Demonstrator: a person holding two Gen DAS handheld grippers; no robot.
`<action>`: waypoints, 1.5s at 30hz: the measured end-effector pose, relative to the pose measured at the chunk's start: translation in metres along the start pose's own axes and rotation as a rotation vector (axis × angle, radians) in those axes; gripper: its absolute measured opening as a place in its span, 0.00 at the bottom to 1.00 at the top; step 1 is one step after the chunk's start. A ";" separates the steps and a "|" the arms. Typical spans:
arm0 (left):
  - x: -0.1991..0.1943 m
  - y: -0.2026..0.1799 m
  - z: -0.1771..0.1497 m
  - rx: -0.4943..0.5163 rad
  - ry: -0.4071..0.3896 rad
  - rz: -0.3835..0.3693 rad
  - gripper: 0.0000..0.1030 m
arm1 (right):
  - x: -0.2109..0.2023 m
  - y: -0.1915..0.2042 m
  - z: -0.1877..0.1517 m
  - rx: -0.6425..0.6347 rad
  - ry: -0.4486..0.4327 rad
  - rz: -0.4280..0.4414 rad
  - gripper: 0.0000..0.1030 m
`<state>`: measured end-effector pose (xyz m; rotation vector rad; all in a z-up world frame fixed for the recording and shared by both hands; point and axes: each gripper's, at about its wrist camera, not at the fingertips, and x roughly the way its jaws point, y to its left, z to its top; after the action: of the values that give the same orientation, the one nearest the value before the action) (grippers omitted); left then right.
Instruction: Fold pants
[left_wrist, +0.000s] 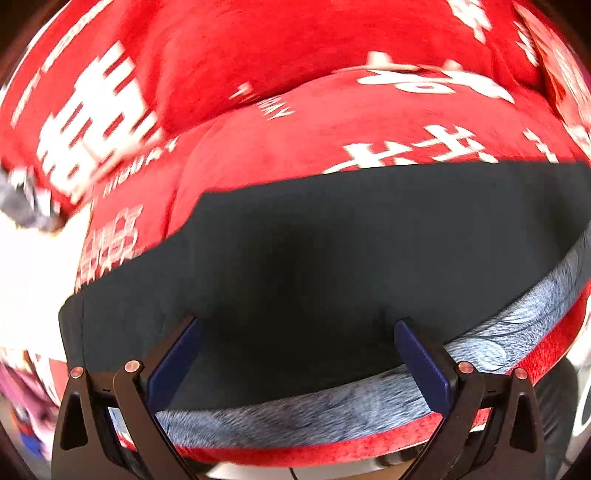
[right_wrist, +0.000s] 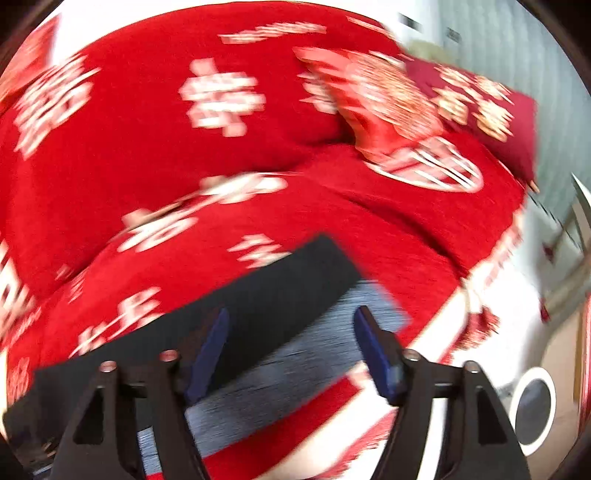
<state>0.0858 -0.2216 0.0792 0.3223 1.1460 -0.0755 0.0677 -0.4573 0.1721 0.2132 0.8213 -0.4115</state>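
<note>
I see a red blanket (left_wrist: 258, 55) with white characters covering the bed, the black pants (left_wrist: 332, 240) with grey fleecy lining folded flat on it, and both my left tongs (left_wrist: 297, 325) and right tongs (right_wrist: 291, 314) spread above them, pinching nothing.

Black folded pants (left_wrist: 314, 266) with grey fleecy lining (left_wrist: 295, 417) along the edge. Red plush bedspread (left_wrist: 258, 48) printed with white characters. Dark blue pads on black-framed left tool (left_wrist: 299, 328) and right tool (right_wrist: 291, 321).
</note>
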 end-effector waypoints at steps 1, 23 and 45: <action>0.004 -0.001 0.002 0.005 0.007 0.020 1.00 | 0.000 0.031 -0.007 -0.103 0.017 0.036 0.78; 0.041 0.105 -0.027 -0.274 0.124 0.037 1.00 | 0.076 0.038 -0.041 -0.186 0.268 0.009 0.93; 0.049 0.076 -0.019 -0.243 0.127 -0.074 1.00 | 0.130 0.001 0.006 -0.100 0.266 0.009 0.99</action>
<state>0.1060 -0.1383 0.0440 0.0694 1.2788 0.0196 0.1512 -0.4933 0.0797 0.1806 1.0992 -0.3363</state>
